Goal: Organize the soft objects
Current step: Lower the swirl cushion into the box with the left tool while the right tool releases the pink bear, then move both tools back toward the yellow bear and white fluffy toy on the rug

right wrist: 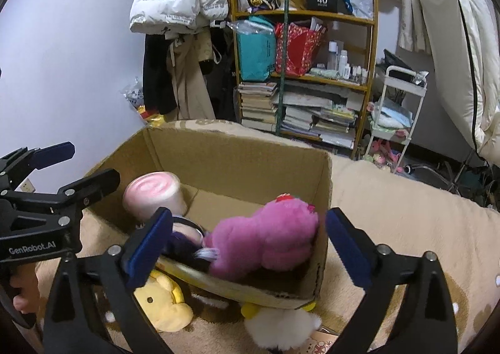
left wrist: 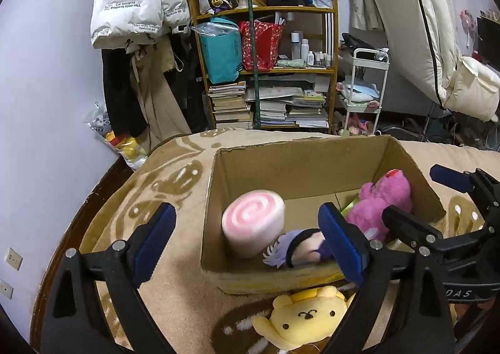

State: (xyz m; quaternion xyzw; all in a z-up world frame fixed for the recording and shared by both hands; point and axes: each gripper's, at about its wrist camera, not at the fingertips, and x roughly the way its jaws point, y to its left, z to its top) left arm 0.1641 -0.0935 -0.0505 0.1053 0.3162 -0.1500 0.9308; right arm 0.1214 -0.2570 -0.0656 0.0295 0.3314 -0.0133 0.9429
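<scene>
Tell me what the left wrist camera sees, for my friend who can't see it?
An open cardboard box on a beige blanket holds a pink swirl roll, a purple-haired doll and a pink plush. A yellow bear plush lies outside, under the open left claw.

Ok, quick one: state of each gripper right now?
Left gripper: jaws open, holding nothing, above the cardboard box.
Right gripper: jaws open, holding nothing.

A beige patterned blanket (left wrist: 175, 166) carries the cardboard box (left wrist: 281, 163), yellow plush (left wrist: 307, 316) and white plush (right wrist: 281, 329).
</scene>
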